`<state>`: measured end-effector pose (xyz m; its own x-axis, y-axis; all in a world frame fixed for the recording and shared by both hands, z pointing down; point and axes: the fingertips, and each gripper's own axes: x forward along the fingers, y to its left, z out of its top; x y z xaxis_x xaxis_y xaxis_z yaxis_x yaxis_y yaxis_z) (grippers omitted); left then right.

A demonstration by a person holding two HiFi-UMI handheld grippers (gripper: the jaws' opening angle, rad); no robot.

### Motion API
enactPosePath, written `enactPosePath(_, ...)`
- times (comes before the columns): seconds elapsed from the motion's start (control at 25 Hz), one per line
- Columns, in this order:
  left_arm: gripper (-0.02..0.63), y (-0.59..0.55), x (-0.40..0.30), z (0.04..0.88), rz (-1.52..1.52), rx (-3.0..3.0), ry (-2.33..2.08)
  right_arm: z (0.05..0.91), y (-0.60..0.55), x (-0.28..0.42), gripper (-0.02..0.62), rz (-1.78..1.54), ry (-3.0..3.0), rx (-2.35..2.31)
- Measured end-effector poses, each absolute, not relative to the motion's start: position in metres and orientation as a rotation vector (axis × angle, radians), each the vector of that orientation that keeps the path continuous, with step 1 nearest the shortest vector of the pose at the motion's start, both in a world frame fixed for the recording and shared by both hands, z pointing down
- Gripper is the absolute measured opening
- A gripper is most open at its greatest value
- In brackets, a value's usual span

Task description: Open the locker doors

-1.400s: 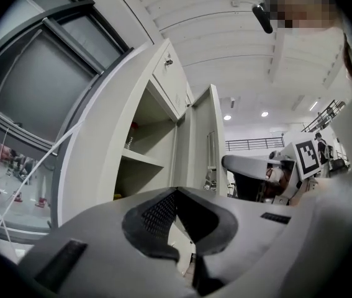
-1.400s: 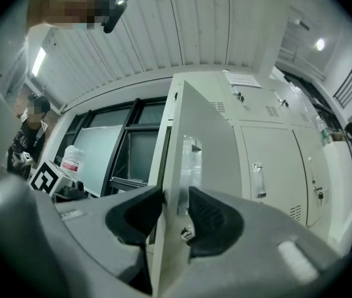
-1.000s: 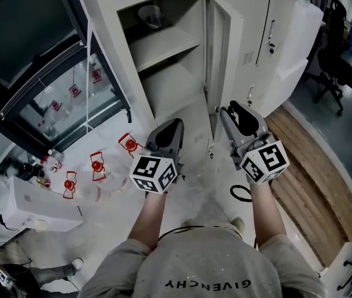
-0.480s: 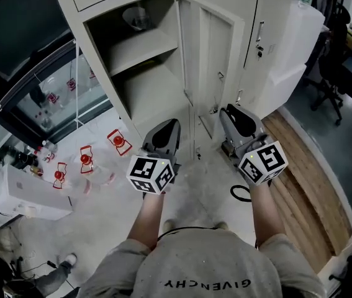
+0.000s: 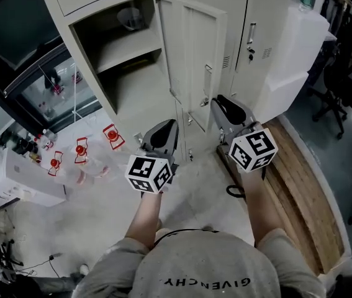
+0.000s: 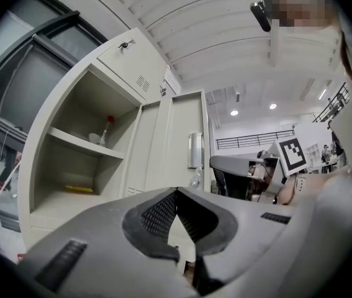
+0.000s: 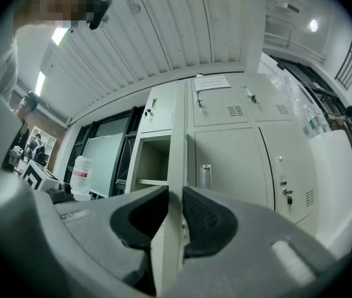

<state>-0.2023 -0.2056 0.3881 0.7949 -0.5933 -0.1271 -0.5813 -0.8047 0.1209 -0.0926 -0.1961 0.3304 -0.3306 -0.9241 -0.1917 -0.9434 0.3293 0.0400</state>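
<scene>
Beige lockers: right tongs have just closed on the open door; left tongs shut, empty.

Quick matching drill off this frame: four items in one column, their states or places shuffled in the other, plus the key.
Items
1. left tool
2. right tool
3. locker door nearest the tools
4. red-capped jugs

States or places
a. on the floor
b. clamped on the door's edge
c. swung open
d. shut, nothing between the jaws

Pairs: 1-d, 2-b, 3-c, 4-a

Note: the right tool's jaws have just been closing, with the door's edge between them.
</scene>
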Motion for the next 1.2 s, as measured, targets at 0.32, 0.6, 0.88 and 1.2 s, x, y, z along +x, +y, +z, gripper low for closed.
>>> enactPosePath(0.32, -0.002, -0.176, -0.155, 0.404, -0.217, 2.875, -0.967, 0.33, -0.206, -0.058, 0.071, 0.199, 2.47, -1.725)
enactPosePath(0.6, -0.002, -0.172, -0.113, 0.404, -0.191, 2.911, -0.922, 0.331, -0.217, -0.033, 0.061, 0.163, 2.47, -1.715)
enactPosePath(0.88, -0.002, -0.183, -0.079, 0.406, -0.222, 2.918, -0.886, 0.34, -0.224, 0.004, 0.063, 0.127, 2.45, -1.74)
enactPosePath(1.2, -0.002, -0.173, -0.016, 0.39, -0.309, 2.966, -0.748, 0.362, -0.235, 0.078, 0.063, 0.078, 2.438, -1.814)
